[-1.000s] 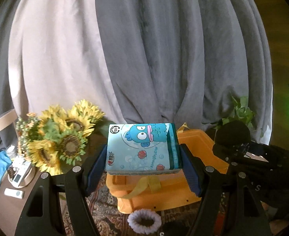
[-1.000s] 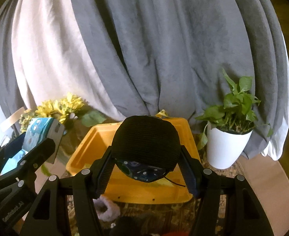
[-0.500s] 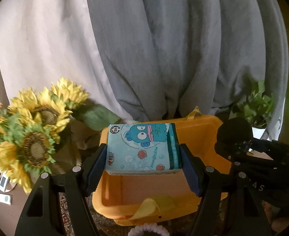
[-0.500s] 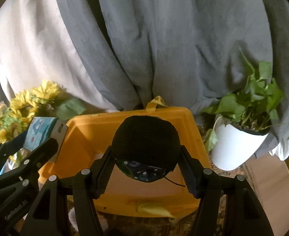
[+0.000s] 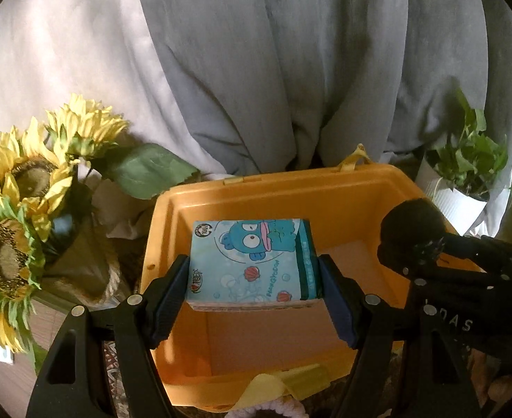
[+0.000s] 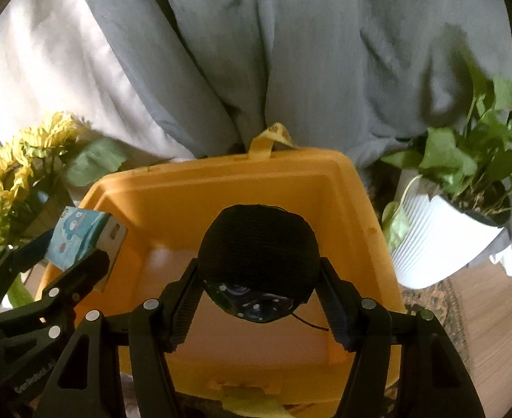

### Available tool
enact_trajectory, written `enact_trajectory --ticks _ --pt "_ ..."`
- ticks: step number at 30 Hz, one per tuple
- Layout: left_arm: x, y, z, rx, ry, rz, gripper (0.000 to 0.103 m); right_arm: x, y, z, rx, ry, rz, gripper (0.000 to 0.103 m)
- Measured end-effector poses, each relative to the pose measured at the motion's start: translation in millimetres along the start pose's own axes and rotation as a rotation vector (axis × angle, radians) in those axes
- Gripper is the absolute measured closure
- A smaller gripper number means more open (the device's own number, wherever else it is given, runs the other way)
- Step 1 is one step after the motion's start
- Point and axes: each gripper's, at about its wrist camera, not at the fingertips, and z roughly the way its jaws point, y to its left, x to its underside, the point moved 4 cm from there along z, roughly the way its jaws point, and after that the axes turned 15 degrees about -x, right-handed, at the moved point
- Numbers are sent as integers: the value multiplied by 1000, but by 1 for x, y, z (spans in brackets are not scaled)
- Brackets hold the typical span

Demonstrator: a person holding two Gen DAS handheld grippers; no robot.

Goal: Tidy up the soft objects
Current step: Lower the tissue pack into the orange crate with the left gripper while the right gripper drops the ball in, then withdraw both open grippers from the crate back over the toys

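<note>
So we're at the drop-off step right now, both hands loaded and parked over the orange bin (image 5: 367,188).

Our left hand-held gripper (image 5: 256,291) is clamped on the tissue pack (image 5: 250,261), the blue one with the cartoon fish on it, held flat between the two pads. It hangs over the left half of the bin, up above the bin's floor, not touching it. Our right hand-held gripper (image 6: 259,294) is squeezed around the black soft pouch (image 6: 259,254), a roundish knit-looking thing with a dotted dark underside and a thin cord dangling off it. That one sits over the middle of the bin in the right wrist view.

The inside of the bin looks bare from what we can see, so our guess is these are the first two things going in. There's also a fluffy white scrunchie (image 5: 266,411) peeking in at the very bottom edge of the left view, just outside the near wall, probably next in line.

Next move, as we see it: lower each one a bit further inside the walls, then let go, keeping the two grippers apart so they don't bump. The sunflowers (image 5: 15,209) on the left and the potted plant (image 6: 444,230) on the right both stand close to the bin, so we'd come back out upward rather than swinging sideways.
</note>
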Motion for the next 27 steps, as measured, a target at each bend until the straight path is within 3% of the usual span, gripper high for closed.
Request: enact_trajectory --ticks 3,15,19,27 --pt "0 1 -1 -6 -5 0 20 0 -4 0 10 -4 20 34" --pt "2 9 -31 -8 -40 -26 13 0 0 -28 45 -61 2 34" --pt "1 15 -49 -19 -66 -45 8 0 6 -42 39 -90 -1 34" --pt "10 28 -92 -37 -119 -70 8 7 25 -77 2 -139 -30 33"
